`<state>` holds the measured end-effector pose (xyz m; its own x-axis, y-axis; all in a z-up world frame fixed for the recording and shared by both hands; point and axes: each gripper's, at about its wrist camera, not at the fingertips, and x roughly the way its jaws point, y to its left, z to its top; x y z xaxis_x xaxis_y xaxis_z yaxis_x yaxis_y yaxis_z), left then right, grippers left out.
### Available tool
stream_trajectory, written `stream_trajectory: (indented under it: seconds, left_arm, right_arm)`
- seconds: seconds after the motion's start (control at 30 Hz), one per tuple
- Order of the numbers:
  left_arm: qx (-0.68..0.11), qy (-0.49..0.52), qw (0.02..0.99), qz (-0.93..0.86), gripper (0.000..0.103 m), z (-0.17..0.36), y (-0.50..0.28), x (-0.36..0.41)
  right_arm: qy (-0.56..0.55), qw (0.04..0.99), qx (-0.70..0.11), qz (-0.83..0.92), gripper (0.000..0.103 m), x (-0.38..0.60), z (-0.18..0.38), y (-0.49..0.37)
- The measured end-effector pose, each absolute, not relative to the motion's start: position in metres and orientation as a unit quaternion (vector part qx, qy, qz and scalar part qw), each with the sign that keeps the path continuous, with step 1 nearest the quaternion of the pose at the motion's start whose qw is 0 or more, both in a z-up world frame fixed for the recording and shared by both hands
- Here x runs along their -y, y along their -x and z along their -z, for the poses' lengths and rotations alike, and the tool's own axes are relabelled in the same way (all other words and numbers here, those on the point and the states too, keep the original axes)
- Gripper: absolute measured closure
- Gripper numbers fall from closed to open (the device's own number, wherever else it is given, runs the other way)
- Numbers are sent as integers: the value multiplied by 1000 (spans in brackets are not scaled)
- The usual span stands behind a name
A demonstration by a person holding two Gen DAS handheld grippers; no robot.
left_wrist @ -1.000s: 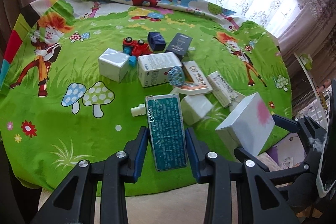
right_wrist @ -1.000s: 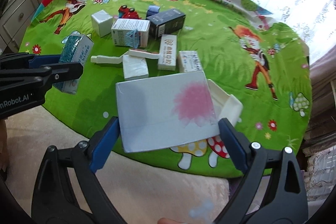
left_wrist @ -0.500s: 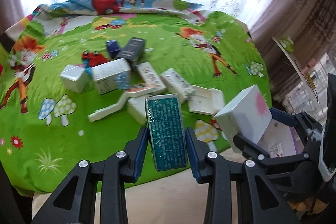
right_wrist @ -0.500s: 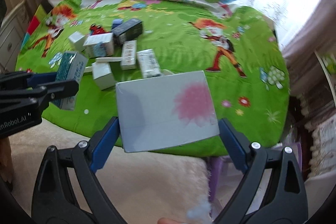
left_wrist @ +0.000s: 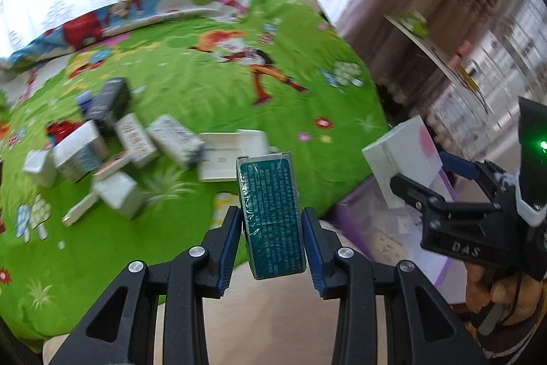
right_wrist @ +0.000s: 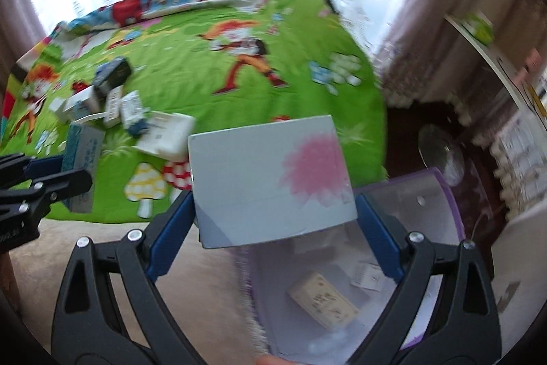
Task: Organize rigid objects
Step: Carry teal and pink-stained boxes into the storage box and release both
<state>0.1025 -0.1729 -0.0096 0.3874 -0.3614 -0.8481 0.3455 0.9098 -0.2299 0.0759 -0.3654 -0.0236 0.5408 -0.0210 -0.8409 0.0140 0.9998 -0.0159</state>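
Observation:
My left gripper (left_wrist: 271, 221) is shut on a teal box with small white print (left_wrist: 270, 214), held upright past the front edge of the green cartoon cloth (left_wrist: 222, 84). My right gripper (right_wrist: 273, 204) is shut on a wide white box with a pink blotch (right_wrist: 270, 180), which hangs over the near rim of a clear purple-edged bin (right_wrist: 441, 204). The left wrist view shows that white box (left_wrist: 403, 156) at the right, with a hand under the gripper. Several small boxes (left_wrist: 130, 146) lie in a loose heap on the cloth at the left.
The bin (left_wrist: 386, 235) sits on the beige floor beside the cloth and holds a tan box (right_wrist: 323, 300) and some papers. An open white tray-like box (left_wrist: 232, 153) lies near the cloth's front edge. Curtains and a shelf stand to the right.
Both grippers have swung to the right with their boxes still held. The heap of boxes has slid to the left of each view, and the purple-edged bin has come into sight under the white box.

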Motion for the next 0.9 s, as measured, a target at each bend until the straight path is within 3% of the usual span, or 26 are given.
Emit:
stream_trajectory:
  seconds: [0.63,0.7,0.77,0.9]
  left_arm:
    - [-527,-49,777,341,65,15,-82,297]
    - [-534,-38,765,358,63,17,-81,302]
    - [-539,-31,761,360,54,19,-82,303]
    - [-539,-28,763,354,52,18,-84,298]
  right_arm:
    - [-66,850,-496,165,8,489,44,-48]
    - [-77,846,-499,169,8,496,47,-48]
    - [-84,843,-502,171,8,500,49,-47]
    - [-96,840,-508,166,8,500,52,-48]
